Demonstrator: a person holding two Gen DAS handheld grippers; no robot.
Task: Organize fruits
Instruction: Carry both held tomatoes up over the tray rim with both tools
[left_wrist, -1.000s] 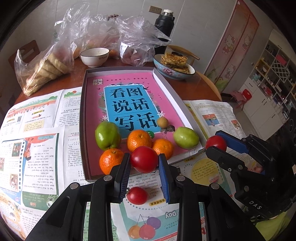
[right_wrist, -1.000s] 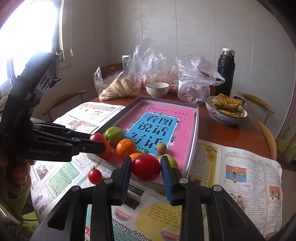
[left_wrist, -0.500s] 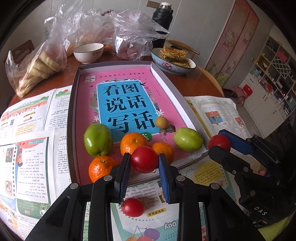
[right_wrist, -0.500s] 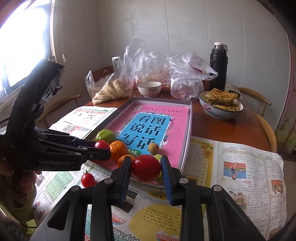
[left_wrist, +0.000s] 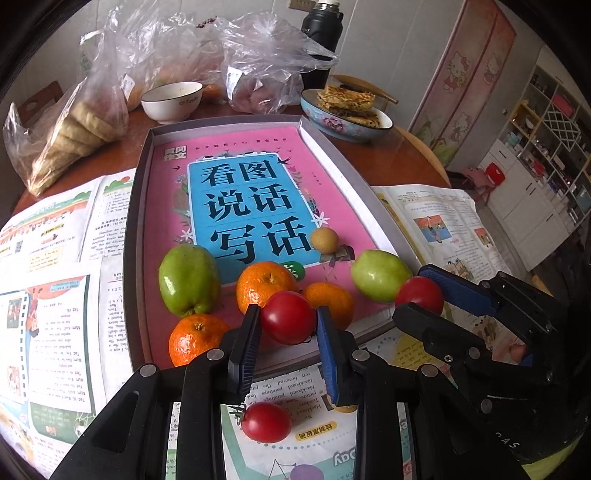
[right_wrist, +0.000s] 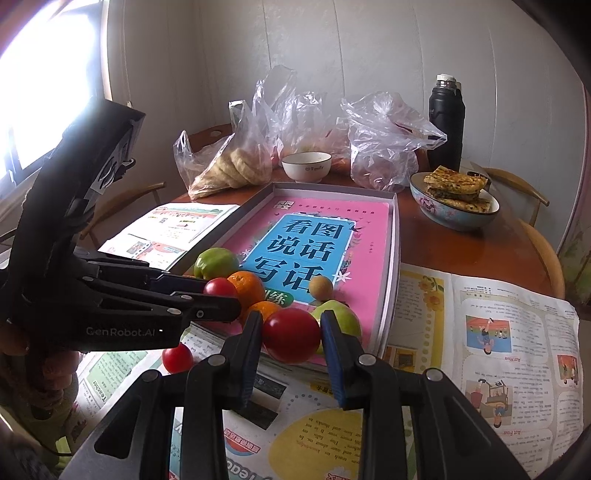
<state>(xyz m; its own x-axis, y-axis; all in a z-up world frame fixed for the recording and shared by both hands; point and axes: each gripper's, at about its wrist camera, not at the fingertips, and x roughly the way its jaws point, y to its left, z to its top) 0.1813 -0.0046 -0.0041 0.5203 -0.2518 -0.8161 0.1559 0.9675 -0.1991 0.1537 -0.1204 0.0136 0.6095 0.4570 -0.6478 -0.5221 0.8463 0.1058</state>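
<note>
My left gripper (left_wrist: 287, 328) is shut on a red tomato (left_wrist: 288, 317), held above the near edge of the grey box tray (left_wrist: 144, 206) with the pink book. My right gripper (right_wrist: 291, 338) is shut on another red tomato (right_wrist: 291, 334), near the tray's front right corner; it also shows in the left wrist view (left_wrist: 419, 295). In the tray lie two green fruits (left_wrist: 188, 278) (left_wrist: 378, 275), three oranges (left_wrist: 197, 338) (left_wrist: 264, 282) (left_wrist: 328, 299) and a small brown fruit (left_wrist: 324, 240). A small loose tomato (left_wrist: 266, 422) lies on the newspaper under my left gripper.
Newspaper sheets (left_wrist: 55, 295) cover the round wooden table. Behind the tray stand a white bowl (left_wrist: 171, 101), plastic bags of food (left_wrist: 74, 125), a black flask (left_wrist: 319, 29) and a bowl of pancakes (left_wrist: 345, 110). Chairs stand around the table.
Both grippers have moved forward toward the tray with their tomatoes still held. The tray and fruits look nearer and lower in both views.
</note>
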